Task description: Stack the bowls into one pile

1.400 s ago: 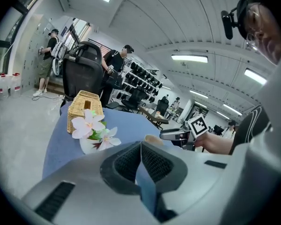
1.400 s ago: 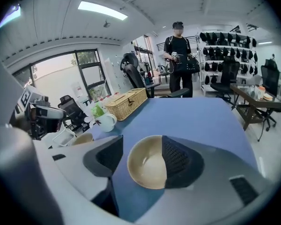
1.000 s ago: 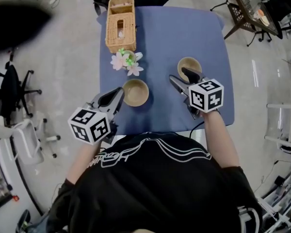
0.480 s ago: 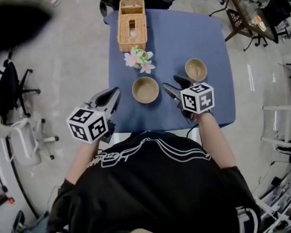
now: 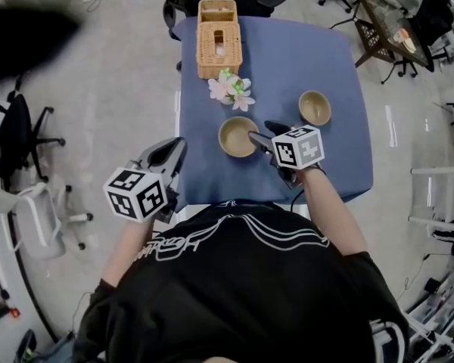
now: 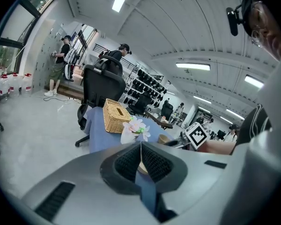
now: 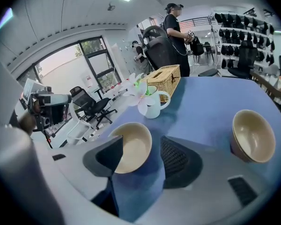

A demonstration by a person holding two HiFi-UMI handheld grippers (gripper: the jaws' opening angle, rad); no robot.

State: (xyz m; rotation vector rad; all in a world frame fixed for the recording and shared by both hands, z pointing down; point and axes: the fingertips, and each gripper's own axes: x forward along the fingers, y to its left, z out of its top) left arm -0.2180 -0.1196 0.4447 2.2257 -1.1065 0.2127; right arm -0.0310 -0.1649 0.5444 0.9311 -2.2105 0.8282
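Two tan bowls stand on the blue tablecloth (image 5: pixel 287 59). The nearer bowl (image 5: pixel 237 137) (image 7: pixel 132 146) is left of centre, and the other bowl (image 5: pixel 315 107) (image 7: pixel 253 136) stands apart at the right. My right gripper (image 5: pixel 262 131) (image 7: pixel 143 143) is open at the nearer bowl's right rim. In the right gripper view that rim lies between its jaws, and no pad presses on it. My left gripper (image 5: pixel 171 156) (image 6: pixel 140 145) hovers off the table's left edge. It is shut and holds nothing.
A wicker tissue box (image 5: pixel 218 38) (image 7: pixel 165 81) stands at the table's far side. In front of it is a white mug of flowers (image 5: pixel 231 89) (image 7: pixel 147 100). Office chairs (image 5: pixel 23 138) ring the table, and people stand far off in the room.
My right gripper has swung left and down, from beside the right bowl to the nearer bowl's rim. The left gripper now sits farther left of that bowl, past the table edge.
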